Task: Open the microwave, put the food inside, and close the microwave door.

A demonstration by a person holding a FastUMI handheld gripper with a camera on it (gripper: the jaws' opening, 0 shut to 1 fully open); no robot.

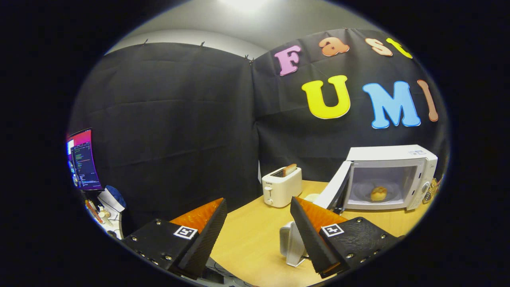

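Tabletop (255, 239): food (378, 193) inside microwave (392, 177), gripper (259, 235) spread.

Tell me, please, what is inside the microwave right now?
Inside the microwave, its door swung open, a bread roll sits on the round glass plate. The door hides the cavity's near-side edge. The gripper, jaws open, holds nothing.

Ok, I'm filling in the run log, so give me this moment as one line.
gripper: open, empty, above table | microwave: door open | food: inside on plate | left: close door
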